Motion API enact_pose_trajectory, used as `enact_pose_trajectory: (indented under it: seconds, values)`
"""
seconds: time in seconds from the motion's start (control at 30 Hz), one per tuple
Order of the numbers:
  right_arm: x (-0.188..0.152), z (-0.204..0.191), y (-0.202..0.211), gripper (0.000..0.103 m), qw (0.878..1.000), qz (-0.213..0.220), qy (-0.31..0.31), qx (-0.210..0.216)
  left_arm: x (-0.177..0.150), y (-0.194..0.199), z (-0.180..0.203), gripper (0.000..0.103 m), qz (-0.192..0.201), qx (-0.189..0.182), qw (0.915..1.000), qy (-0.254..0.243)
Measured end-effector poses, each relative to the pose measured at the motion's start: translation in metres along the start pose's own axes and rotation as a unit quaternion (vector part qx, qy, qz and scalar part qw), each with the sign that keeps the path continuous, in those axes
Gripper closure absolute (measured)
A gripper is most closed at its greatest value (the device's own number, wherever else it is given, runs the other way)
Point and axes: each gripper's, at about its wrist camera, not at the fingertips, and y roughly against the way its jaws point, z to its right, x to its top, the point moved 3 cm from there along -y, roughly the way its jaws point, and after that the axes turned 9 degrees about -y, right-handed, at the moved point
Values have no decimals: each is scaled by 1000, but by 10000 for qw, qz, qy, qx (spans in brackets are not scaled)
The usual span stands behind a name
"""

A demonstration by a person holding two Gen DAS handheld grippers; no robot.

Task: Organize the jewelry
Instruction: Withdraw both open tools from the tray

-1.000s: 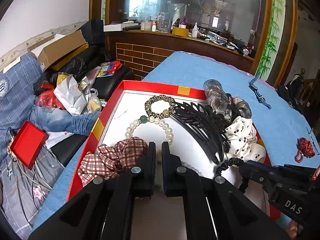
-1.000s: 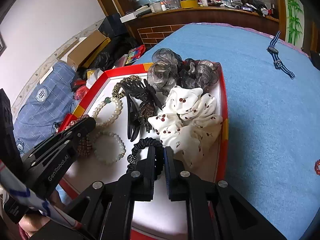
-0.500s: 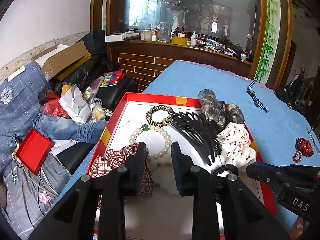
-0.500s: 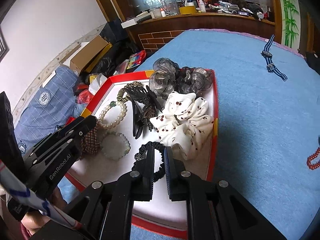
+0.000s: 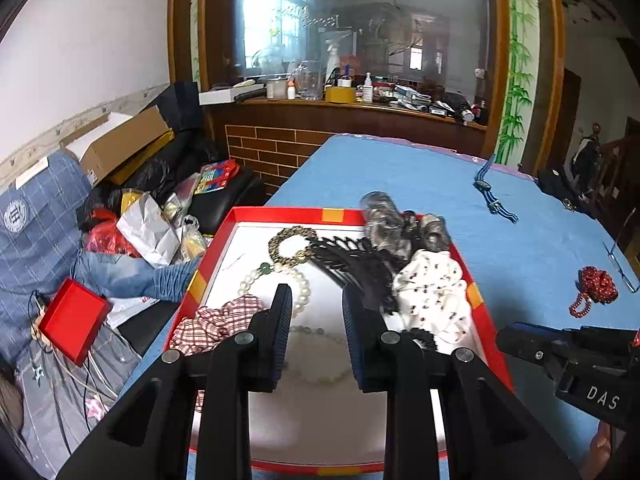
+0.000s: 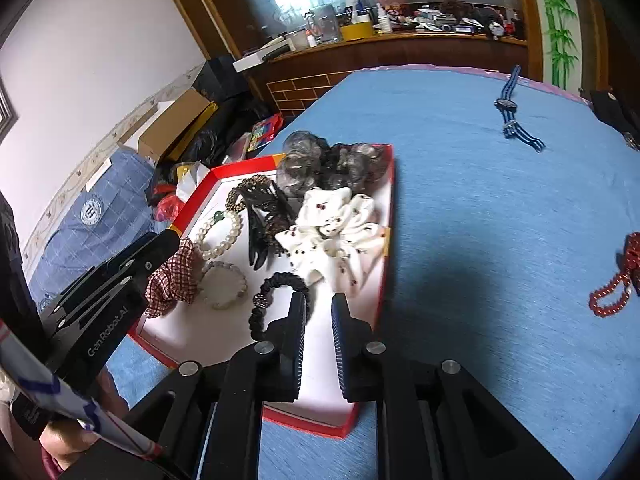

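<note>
A red-rimmed white tray (image 5: 256, 213) (image 6: 386, 256) on the blue table holds a pearl bracelet (image 5: 304, 286) (image 6: 224, 236), a pale bead bracelet (image 5: 320, 376) (image 6: 224, 286), a plaid scrunchie (image 5: 216, 322) (image 6: 174, 276), a black comb (image 5: 352, 264), a white dotted scrunchie (image 5: 432, 292) (image 6: 340, 228), a black hair tie (image 6: 276, 296) and grey scrunchies (image 6: 320, 160). My left gripper (image 5: 316, 300) is open and empty above the pale bracelet. My right gripper (image 6: 318, 304) is open and empty above the tray's near right part, beside the hair tie.
A red bead string (image 5: 592, 288) (image 6: 612, 280) and a blue striped strap (image 5: 492, 196) (image 6: 516, 120) lie on the table right of the tray. Metal tweezers (image 5: 622, 264) lie by the far right edge. Clutter and a red box (image 5: 74, 320) sit left, below the table.
Both grippers opened and pulled back and up from the tray. The left let go of the pale bead bracelet and the right let go of the black hair tie, which stay in the tray.
</note>
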Motion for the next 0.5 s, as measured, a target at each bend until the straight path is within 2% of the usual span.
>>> enact_pose_trajectory:
  seconds: [0.5]
  values:
    - [1,59,44,84,9979,345,-541,-10,12,20,68,78,112,-101,9978,-640]
